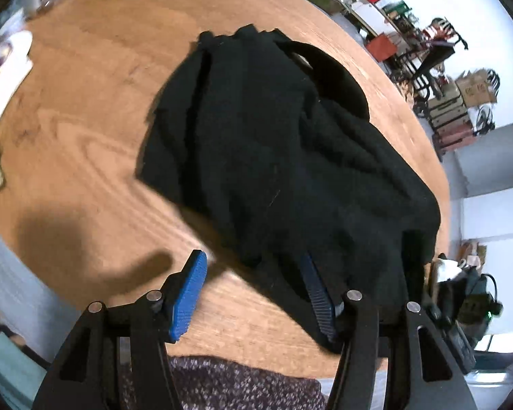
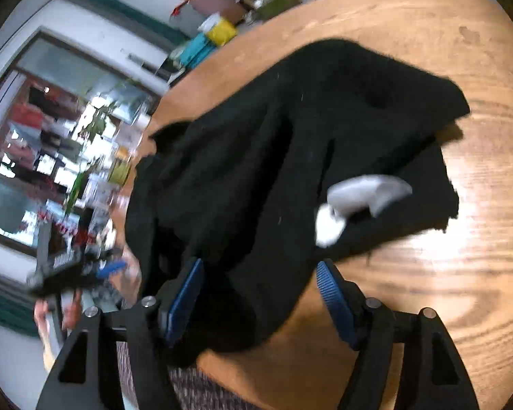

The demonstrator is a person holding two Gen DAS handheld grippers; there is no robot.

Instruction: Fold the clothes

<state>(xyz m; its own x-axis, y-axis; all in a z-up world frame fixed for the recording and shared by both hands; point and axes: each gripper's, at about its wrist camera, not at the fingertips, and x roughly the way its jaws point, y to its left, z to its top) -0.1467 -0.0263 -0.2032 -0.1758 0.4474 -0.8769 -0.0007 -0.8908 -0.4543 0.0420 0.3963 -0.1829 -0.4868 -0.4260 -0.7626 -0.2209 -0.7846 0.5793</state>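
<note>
The black garment (image 2: 290,157) covers much of the bench (image 2: 461,273) beneath it. The shelves by the window (image 2: 51,157) are smeared by blur. The speckled fabric (image 1: 229,386) is cut off by the bottom edge.

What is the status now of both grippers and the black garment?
Left gripper open, right gripper open, neither gripping. Black knit garment lies rumpled on round wooden table, white label showing. Nothing blocking.

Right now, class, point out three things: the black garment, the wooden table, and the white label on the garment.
black garment (image 1: 263,130), left wrist view, middle of the cloth
wooden table (image 1: 95,78), left wrist view, bare top
white label (image 2: 369,193), right wrist view, middle of the tag
</note>
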